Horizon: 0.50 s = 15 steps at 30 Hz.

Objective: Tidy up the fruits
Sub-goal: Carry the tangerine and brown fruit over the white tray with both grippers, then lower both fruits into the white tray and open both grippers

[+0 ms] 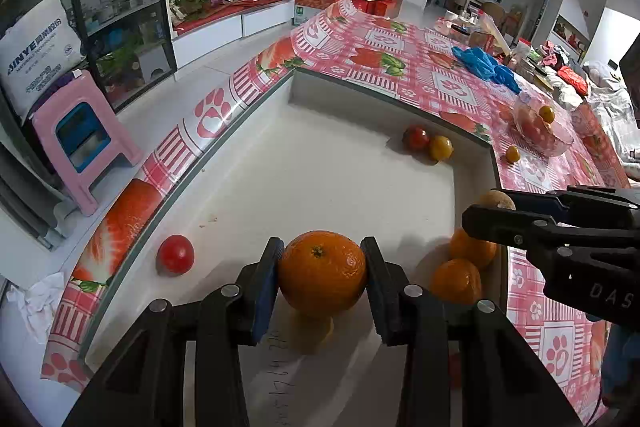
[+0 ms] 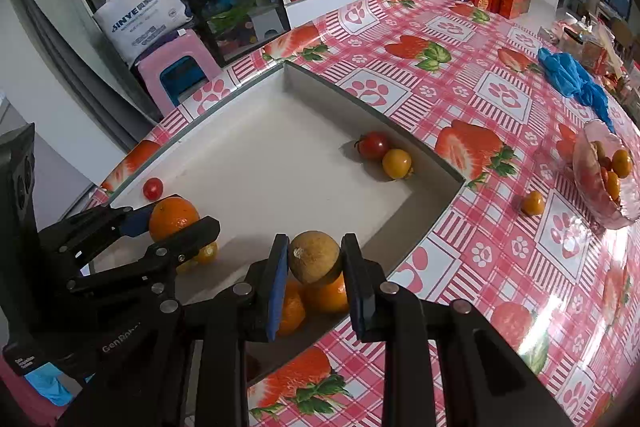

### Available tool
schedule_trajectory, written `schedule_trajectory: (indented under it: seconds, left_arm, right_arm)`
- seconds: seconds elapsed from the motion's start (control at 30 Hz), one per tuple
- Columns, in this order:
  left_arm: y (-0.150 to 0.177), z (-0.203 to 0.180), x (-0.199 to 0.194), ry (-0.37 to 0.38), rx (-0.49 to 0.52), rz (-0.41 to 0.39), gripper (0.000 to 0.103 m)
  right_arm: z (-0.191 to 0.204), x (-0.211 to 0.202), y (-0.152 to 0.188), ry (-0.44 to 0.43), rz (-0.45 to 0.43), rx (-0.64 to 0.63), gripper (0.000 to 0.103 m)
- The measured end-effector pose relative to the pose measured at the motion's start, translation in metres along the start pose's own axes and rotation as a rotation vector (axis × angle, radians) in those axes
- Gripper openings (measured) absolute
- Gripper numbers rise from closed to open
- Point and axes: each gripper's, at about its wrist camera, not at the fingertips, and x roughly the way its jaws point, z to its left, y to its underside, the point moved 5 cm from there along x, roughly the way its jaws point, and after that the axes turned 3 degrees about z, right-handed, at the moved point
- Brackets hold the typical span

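Observation:
My left gripper (image 1: 322, 277) is shut on an orange (image 1: 322, 274), held above the floor of a shallow white tray (image 1: 304, 163); the same orange (image 2: 173, 217) and left gripper (image 2: 176, 223) show at the left of the right wrist view. My right gripper (image 2: 315, 259) is shut on a small tan round fruit (image 2: 314, 255), over the tray's near right corner. Two oranges (image 2: 326, 293) lie below it in that corner. A red tomato (image 1: 176, 253) lies near the tray's left wall. A red tomato (image 1: 416, 138) and a yellow tomato (image 1: 441, 147) sit together at the far right corner.
A strawberry-print tablecloth (image 2: 480, 75) covers the table around the tray. A pink glass bowl (image 2: 600, 183) with several small fruits stands at the right, and one small orange fruit (image 2: 533, 203) lies loose beside it. Blue plastic gloves (image 2: 576, 75) lie farther back. A pink stool (image 1: 84, 139) stands past the table edge.

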Motion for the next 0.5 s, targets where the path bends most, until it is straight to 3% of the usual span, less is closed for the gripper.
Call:
schedule_trajectory:
  seconds: [0.5]
  left_arm:
    - [-0.0005, 0.0003, 0.0002, -0.001, 0.002, 0.002, 0.041]
  right_arm:
    - [-0.0062, 0.0037, -0.005, -0.005, 0.004, 0.014, 0.029]
